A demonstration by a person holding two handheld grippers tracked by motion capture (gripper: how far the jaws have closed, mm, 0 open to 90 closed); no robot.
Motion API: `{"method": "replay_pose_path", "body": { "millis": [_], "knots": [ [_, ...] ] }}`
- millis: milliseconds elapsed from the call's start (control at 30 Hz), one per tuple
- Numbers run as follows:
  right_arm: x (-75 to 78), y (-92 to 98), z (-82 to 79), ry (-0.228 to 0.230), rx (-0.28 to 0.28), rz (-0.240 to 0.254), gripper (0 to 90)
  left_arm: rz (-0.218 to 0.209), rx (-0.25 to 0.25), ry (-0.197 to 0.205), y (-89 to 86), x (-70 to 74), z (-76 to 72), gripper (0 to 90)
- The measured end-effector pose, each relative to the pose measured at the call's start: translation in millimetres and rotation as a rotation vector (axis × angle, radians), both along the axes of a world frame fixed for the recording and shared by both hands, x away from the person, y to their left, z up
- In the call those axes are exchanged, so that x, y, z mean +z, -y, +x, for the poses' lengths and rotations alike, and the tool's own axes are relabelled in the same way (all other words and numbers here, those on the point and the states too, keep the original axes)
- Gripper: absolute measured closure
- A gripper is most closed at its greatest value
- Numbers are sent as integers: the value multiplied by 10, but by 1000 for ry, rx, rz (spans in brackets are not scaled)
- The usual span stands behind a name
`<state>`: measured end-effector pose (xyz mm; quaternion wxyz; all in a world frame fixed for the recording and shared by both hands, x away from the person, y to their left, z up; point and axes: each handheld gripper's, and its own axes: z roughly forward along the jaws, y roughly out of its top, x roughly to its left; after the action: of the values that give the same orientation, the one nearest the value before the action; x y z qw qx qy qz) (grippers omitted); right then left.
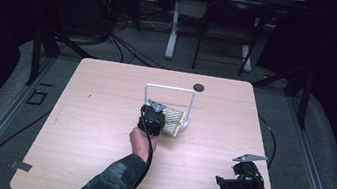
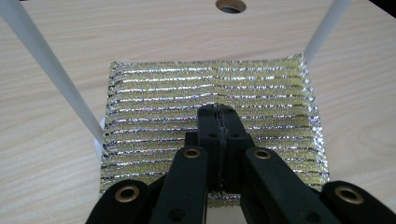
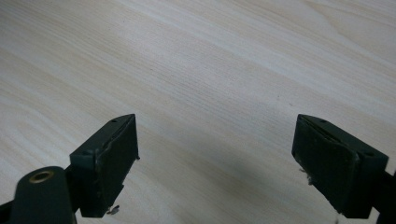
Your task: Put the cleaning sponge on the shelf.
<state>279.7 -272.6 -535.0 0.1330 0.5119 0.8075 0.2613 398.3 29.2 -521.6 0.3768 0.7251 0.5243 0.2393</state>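
The table is taking up the middle of the high view, a pale wooden top with a small dark hole near its far edge, and most of its surface is lying bare, so open room is reaching out to the left, to the lower centre and to the right of the frame. A little above the centre a white wire rack is standing as a thin arch, and the ribbed gold-and-silver pad is lying under it, between its two legs, which are showing as white rods at the upper left and upper right of the left gripper view. The left claw is sitting fully closed, pinching the near part of that pad; whether the pad is going in or coming out I cannot tell, but it is not yet clear of the rack, and the legs are leaving only a narrow lane on each side. The right claw is gaping wide with nothing in it, hovering over bare wood at the lower right of the high view, close to the near right corner edge.
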Motion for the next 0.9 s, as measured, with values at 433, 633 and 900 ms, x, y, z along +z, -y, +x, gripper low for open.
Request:
{"method": "replay_pose_path", "body": {
  "millis": [433,633,900],
  "knots": [
    [3,-3,-7,-1,5,8,138,18,67,21,170,-73,174,898],
    [0,-2,-11,-2,4,13,138,24,89,16,234,-126,238,898],
    [-2,-11,-19,-7,10,15,137,-3,127,-19,274,-182,296,897]
  ]
}}
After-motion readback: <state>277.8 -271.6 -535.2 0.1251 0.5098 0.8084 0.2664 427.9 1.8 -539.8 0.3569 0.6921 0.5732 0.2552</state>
